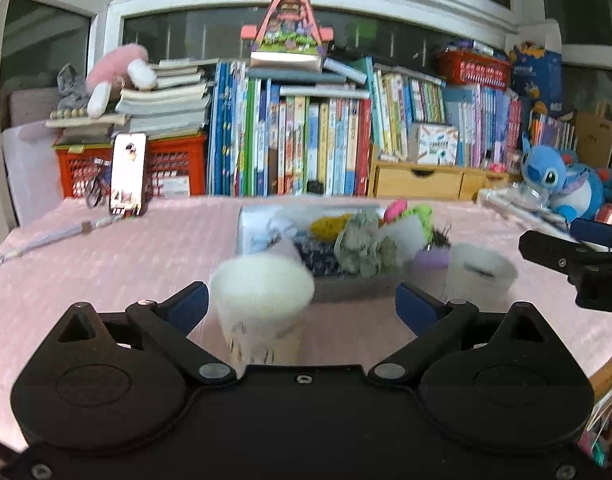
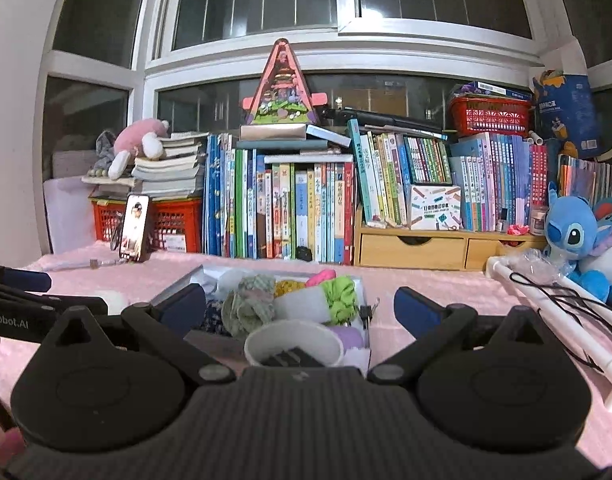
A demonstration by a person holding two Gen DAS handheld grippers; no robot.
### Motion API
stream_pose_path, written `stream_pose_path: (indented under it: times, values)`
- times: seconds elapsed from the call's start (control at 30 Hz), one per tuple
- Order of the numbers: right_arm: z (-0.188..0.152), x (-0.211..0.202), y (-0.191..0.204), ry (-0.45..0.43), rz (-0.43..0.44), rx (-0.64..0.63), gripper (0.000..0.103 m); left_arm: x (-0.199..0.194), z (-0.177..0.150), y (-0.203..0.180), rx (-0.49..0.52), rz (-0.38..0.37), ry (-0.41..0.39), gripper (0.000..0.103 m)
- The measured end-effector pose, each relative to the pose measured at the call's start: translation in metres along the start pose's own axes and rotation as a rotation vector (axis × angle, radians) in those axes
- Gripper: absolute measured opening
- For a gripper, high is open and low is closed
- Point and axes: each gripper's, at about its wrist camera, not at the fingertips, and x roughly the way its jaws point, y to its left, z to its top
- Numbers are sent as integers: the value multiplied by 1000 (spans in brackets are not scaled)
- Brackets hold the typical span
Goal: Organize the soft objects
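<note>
Your two wrist views sit low over the counter (image 1: pixel 105 248), facing the bookshelf (image 2: pixel 289 208), both sharing the tray (image 2: pixel 177 284).

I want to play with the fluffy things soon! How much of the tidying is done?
Hardly any looks done. The soft things, like the green scrunchie and grey-green scrunchie, lie piled in the tray. Nothing is in hand: the left gripper and right gripper are both open, each behind a paper cup. All the sorting is left.
</note>
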Motion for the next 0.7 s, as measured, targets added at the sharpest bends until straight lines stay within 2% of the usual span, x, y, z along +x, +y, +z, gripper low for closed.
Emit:
stream_pose_path:
  times: [0.17, 0.33, 0.7]
  values:
    - [-24, -1, -1, 55, 3, 47, 103, 4, -21, 2, -53, 29, 64, 100]
    - [-42, 5, 1, 111, -8, 48, 103, 16, -38, 4, -65, 65, 126, 100]
    - [-67, 17, 14, 191, 1, 33, 103, 37, -58, -2, -67, 111, 175, 100]
